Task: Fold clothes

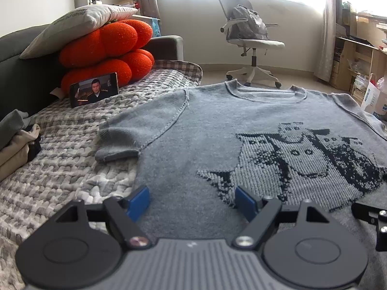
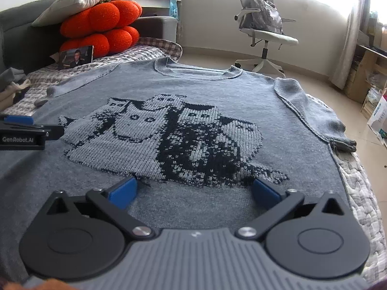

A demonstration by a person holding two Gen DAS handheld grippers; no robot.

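A grey knitted sweater [image 2: 193, 91] lies flat and face up on the bed's woven blanket [image 1: 60, 145], collar toward the far edge, its cat pattern [image 2: 164, 140] showing. Everything below is placed relative to that sweater.

Off its left sleeve [image 1: 121, 142] sits a small pile of other clothes [image 1: 17, 142], and beyond that a phone [image 1: 94, 92] leans against orange cushions [image 1: 108, 55]. An office chair [image 1: 249, 36] stands on the floor past the collar.

The left gripper [image 1: 191, 203] hangs over the sweater's lower left part, its blue fingers [image 1: 137, 201] spread well apart with only bare knit between them (nothing pinched). The right gripper [image 2: 193, 192] hangs over the lower middle, just under the cat pattern, its fingers [image 2: 122, 191] spread as wide as they go and likewise holding nothing.

The garment looks spread and smoothed, so the step in hand seems to be the start of the first fold, with no edge taken yet. The next move probably calls for each gripper to go to a side of the sweater, likely a sleeve or the hem, close on the knit, and carry it inward across the body. Thick knit can slip or bunch, so a deep bite would help.
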